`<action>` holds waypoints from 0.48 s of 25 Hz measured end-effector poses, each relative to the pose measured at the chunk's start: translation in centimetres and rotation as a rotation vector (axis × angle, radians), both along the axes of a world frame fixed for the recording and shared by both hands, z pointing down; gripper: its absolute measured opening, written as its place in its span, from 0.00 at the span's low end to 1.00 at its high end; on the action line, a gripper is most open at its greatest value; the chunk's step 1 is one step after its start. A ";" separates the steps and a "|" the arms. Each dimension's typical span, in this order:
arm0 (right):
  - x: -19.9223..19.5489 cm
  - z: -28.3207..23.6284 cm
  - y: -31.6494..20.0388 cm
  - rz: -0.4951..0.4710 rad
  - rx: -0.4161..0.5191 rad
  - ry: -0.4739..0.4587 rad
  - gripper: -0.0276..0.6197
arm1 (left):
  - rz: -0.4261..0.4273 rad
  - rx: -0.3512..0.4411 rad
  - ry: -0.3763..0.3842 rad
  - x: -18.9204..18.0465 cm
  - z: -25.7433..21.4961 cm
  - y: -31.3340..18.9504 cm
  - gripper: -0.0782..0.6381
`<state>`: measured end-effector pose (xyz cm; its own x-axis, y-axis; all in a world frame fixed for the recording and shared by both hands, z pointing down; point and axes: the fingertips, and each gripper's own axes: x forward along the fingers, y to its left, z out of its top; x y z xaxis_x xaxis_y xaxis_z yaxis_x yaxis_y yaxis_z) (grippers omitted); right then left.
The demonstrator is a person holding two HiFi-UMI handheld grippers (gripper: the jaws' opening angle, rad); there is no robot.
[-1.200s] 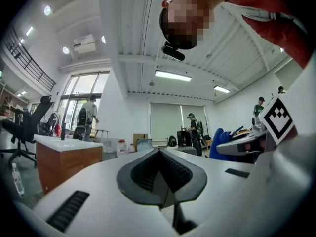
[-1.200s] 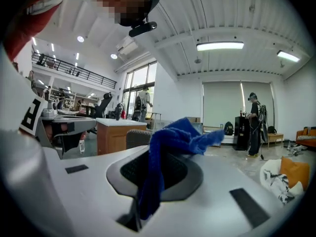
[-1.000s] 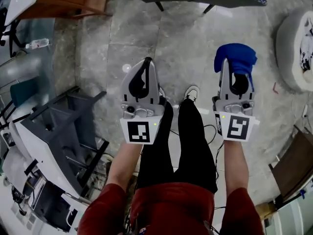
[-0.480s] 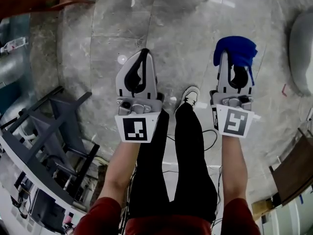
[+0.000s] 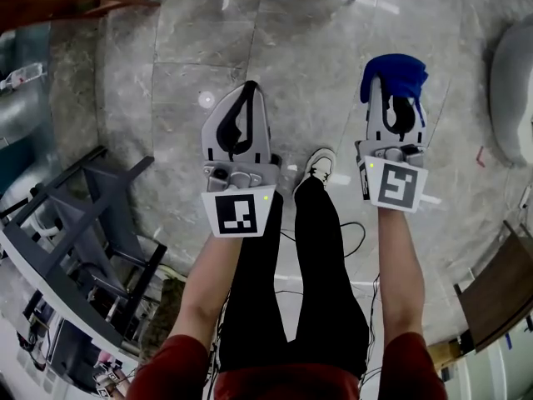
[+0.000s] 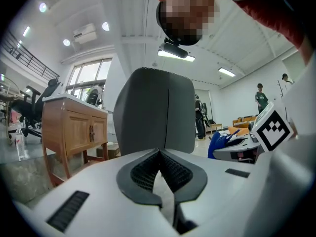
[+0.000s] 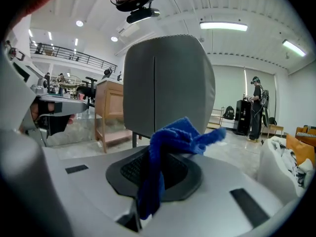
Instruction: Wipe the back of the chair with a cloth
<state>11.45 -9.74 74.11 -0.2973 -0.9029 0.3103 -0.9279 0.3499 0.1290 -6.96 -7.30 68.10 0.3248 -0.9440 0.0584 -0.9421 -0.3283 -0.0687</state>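
1. Gripping a blue cloth [image 5: 394, 75], the right gripper [image 5: 397, 105] has its jaws clamped on the fabric. In the right gripper view the blue cloth [image 7: 170, 141] runs down between the dark pads and bunches over the tips of the right gripper [image 7: 157, 158], with one end sticking out to the right.
2. The left gripper [image 5: 248, 90] holds nothing. In the left gripper view the jaws of the left gripper [image 6: 159, 152] meet at their tips, leaving only a thin wedge of gap lower down between the ribbed pads.
3. Both tools are held side by side over the grey stone floor [image 5: 191, 48], each with its marker cube [image 5: 241, 215] turned toward the person.
4. The chair back [image 7: 168, 80] is grey and upright, with a vertical seam down its middle. It stands ahead of the right gripper, apart from the cloth.
5. The left gripper view shows the same chair back [image 6: 155, 110] straight ahead of the closed jaws, likewise untouched.
6. A wooden cabinet [image 6: 74, 127] stands to the left of the chair. In the right gripper view the wooden cabinet [image 7: 111, 107] shows partly behind the chair's left edge.
7. Below the grippers in the head view are the person's legs in black trousers [image 5: 321, 257], with one pale shoe [image 5: 323, 163] on the floor between the two tools.
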 end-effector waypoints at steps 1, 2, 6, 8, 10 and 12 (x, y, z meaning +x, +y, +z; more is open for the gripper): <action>0.3 0.2 -0.5 0.006 0.003 0.001 0.13 | -0.002 -0.004 -0.012 0.0 0.0 -0.2 0.13; 0.5 0.3 -1.1 0.009 0.006 0.009 0.13 | -0.002 -0.009 -0.021 0.1 0.1 -0.4 0.13; 1.0 1.0 -3.4 -0.013 -0.021 0.129 0.13 | -0.015 -0.042 -0.024 0.3 0.4 -1.1 0.13; 1.3 1.2 -5.2 -0.006 -0.009 0.109 0.13 | -0.016 -0.056 -0.024 0.6 0.4 -1.3 0.13; 1.5 1.1 -7.2 0.007 -0.005 0.084 0.13 | -0.013 -0.062 -0.028 0.8 0.3 -1.3 0.13; 2.2 1.6 -8.9 0.014 -0.018 0.095 0.13 | -0.014 -0.062 -0.030 1.2 0.0 -1.4 0.13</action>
